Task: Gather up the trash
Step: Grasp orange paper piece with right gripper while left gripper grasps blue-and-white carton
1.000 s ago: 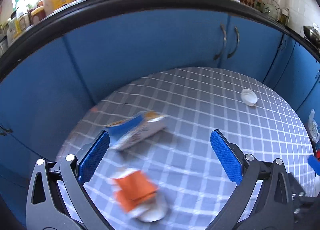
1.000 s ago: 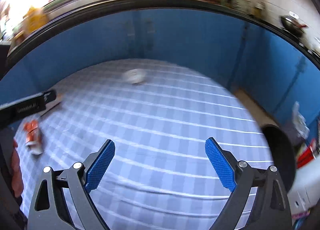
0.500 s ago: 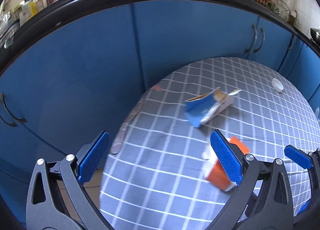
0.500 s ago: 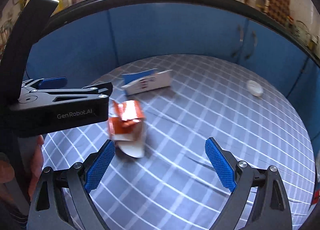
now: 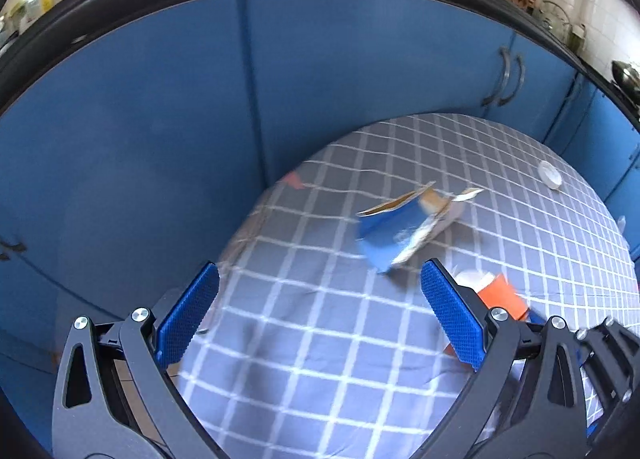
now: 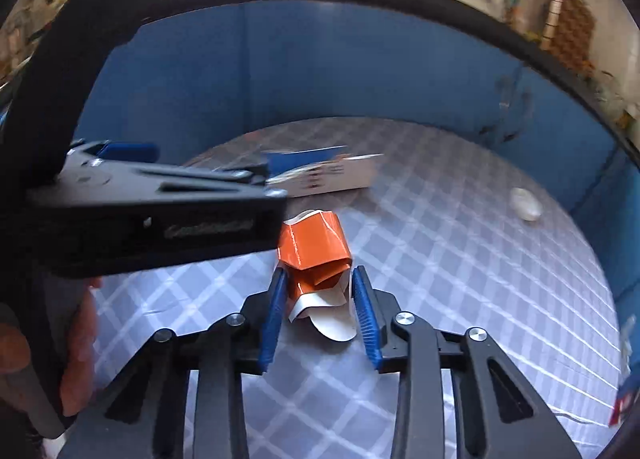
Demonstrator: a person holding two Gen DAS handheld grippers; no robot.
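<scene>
The left gripper (image 5: 320,319) hangs wide open and empty over the checked tablecloth (image 5: 320,371). The right gripper (image 6: 320,299) has just been closing, seemingly pinching the crumpled orange carton (image 6: 314,251), near the blue box (image 6: 320,175).

Both grippers are black, with silver screws and bumpy blue pads (image 5: 452,317). The left gripper (image 6: 152,215) has blurry white letters on its side.

Open room: bare checked counter (image 6: 460,299) at lower right of right wrist view.
Blocked left: left tool (image 6: 160,215).
Ahead: orange carton (image 6: 316,251), blue box (image 6: 320,175).
Far right: white lid (image 6: 526,204).
</scene>
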